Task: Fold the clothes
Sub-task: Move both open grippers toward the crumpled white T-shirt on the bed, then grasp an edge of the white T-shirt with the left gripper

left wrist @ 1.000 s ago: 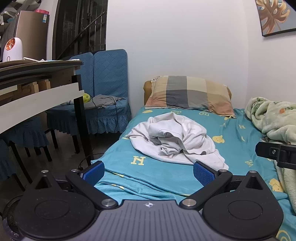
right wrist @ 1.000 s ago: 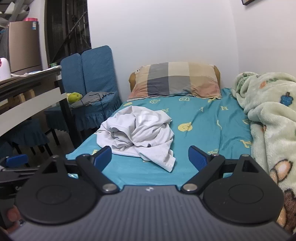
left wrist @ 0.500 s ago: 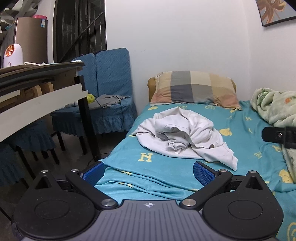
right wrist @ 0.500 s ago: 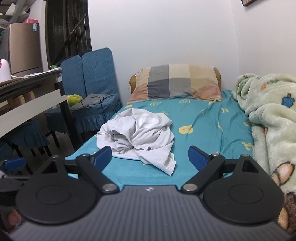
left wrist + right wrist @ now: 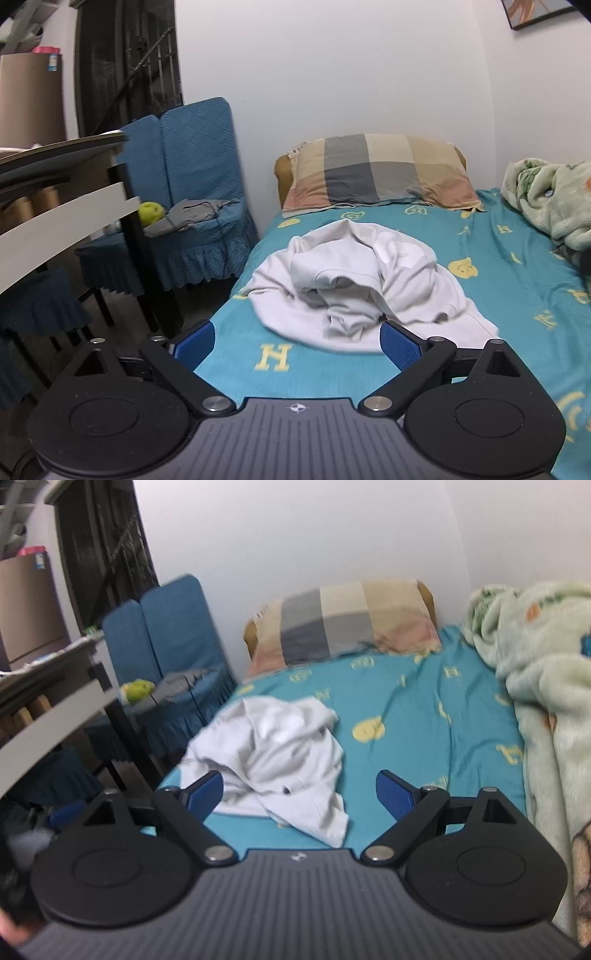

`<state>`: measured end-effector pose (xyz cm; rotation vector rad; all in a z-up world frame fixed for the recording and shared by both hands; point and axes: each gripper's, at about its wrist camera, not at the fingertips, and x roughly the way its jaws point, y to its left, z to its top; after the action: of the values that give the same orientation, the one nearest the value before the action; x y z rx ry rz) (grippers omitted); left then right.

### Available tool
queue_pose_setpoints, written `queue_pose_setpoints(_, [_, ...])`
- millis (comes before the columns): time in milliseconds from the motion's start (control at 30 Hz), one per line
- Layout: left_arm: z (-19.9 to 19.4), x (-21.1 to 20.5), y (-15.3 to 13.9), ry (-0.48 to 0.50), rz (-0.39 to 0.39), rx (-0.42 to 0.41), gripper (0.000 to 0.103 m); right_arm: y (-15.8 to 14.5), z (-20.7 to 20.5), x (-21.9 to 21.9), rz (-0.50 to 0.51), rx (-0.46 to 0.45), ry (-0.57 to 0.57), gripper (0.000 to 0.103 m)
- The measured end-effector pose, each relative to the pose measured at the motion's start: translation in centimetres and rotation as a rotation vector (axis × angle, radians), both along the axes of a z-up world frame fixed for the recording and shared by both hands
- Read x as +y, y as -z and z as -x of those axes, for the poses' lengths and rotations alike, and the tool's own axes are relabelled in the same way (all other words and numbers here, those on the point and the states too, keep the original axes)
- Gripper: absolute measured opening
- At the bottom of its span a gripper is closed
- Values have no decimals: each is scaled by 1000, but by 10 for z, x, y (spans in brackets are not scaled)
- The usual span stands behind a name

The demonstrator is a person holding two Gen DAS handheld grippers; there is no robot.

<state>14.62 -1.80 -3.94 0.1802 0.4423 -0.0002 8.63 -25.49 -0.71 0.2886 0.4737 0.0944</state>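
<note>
My left gripper [image 5: 297, 338] hangs wide over the near edge of the bed, its jaws just eased in slightly, nothing between them. My right gripper [image 5: 299, 794] is spread wide too, holding nothing. Ahead lies one crumpled white shirt [image 5: 354, 284] on the teal sheet [image 5: 517, 295], left of the bed's middle. Beyond: one plaid pillow [image 5: 376, 175], one green fleece blanket [image 5: 546, 686], two blue chairs [image 5: 195, 162]. Both grippers are nearer the shirt than a second ago; it looms larger.
</note>
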Motion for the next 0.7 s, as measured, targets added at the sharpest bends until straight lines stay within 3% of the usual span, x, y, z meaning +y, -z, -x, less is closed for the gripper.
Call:
queue_pose_setpoints(200, [-81,-17,37,71,-90,9,85,19,-21,-11,-73,41,22,91])
queue_pose_setpoints(367, [-141,-24,62,62,-83,26,66,36,-37,-18,-124,73,27,91])
queue_pose_setpoints(400, [-152,-25,66,57,-79,29,54,40,-40,-19,-128,79,23,91])
queue_pose_setpoints(433, [-163,-26,70,52,-74,33,32,44,-43,-18,-124,82,18,91])
queue_pose_setpoints(467, [-171,-26,72,44,-55,38,21,48,-46,-17,-117,84,12,91])
queue_pose_setpoints(567, [-168,-19,60,56,44,12,8,55,-52,-14,-106,82,-9,91])
queue_pose_setpoints(700, [-133,-18,28,156,120,-48,5,55,-48,-9,-139,43,-83,91])
